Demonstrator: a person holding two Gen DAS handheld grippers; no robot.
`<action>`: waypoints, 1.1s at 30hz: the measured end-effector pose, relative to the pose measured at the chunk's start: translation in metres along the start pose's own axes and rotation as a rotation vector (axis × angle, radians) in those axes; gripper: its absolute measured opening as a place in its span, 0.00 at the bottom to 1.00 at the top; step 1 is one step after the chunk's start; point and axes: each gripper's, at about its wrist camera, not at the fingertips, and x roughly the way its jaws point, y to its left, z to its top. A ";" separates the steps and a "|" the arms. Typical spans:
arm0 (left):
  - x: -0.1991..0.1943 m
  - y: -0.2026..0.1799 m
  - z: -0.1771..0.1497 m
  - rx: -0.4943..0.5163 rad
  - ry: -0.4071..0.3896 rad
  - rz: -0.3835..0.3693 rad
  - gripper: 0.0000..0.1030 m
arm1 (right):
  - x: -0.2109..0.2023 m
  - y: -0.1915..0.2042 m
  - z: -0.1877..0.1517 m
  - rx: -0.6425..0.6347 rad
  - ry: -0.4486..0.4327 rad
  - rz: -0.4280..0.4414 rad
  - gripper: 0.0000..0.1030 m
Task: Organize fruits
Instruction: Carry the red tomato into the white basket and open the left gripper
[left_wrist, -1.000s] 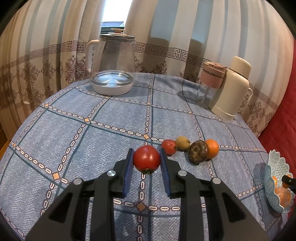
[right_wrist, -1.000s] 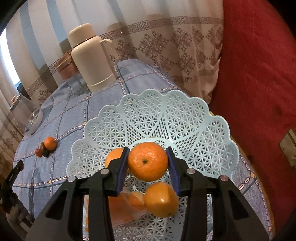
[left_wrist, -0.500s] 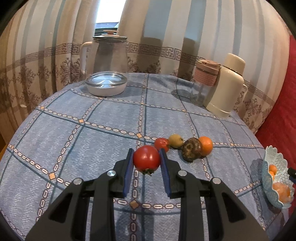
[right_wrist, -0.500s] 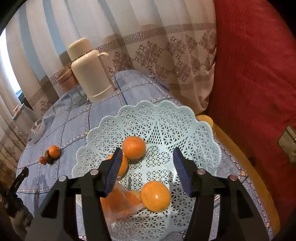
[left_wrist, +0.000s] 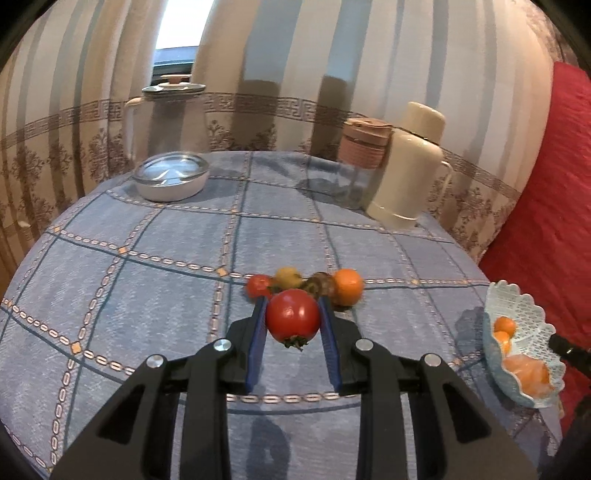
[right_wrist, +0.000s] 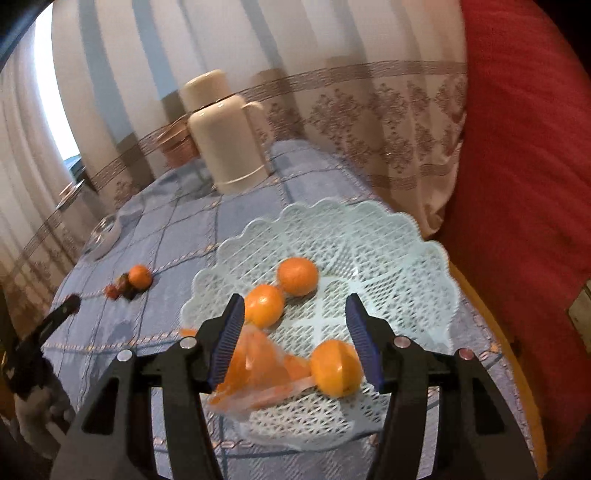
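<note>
Right gripper (right_wrist: 295, 341) has let go: a second ago it clamped an orange over the basket (right_wrist: 406, 258), now its jaws stand apart with nothing between them and it hangs above the basket. That orange (right_wrist: 297, 276) now sits in the basket next to another one (right_wrist: 264, 305), a third (right_wrist: 335, 373) beside a plastic bag of orange pieces (right_wrist: 255, 369). So that drop looks done.

Left gripper (left_wrist: 293, 325) is clamped on a red tomato (left_wrist: 293, 315), held off the blue tablecloth (left_wrist: 166, 258) in all three left views. Behind it, a row on the cloth is not yet sorted: small tomato (left_wrist: 258, 285), yellowish fruit (left_wrist: 288, 277), dark fruit (left_wrist: 319, 284), orange (left_wrist: 347, 286). Likely next: tomato goes to the basket at the right edge of the table.
</note>
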 end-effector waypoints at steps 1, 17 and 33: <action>-0.002 -0.004 0.000 0.005 -0.001 -0.007 0.27 | 0.001 0.003 -0.003 -0.017 0.007 0.008 0.57; -0.014 -0.068 0.010 0.079 0.004 -0.145 0.27 | 0.020 0.013 -0.022 -0.192 0.045 -0.063 0.70; -0.003 -0.164 -0.007 0.203 0.086 -0.337 0.27 | -0.027 -0.033 -0.002 -0.023 -0.115 -0.029 0.70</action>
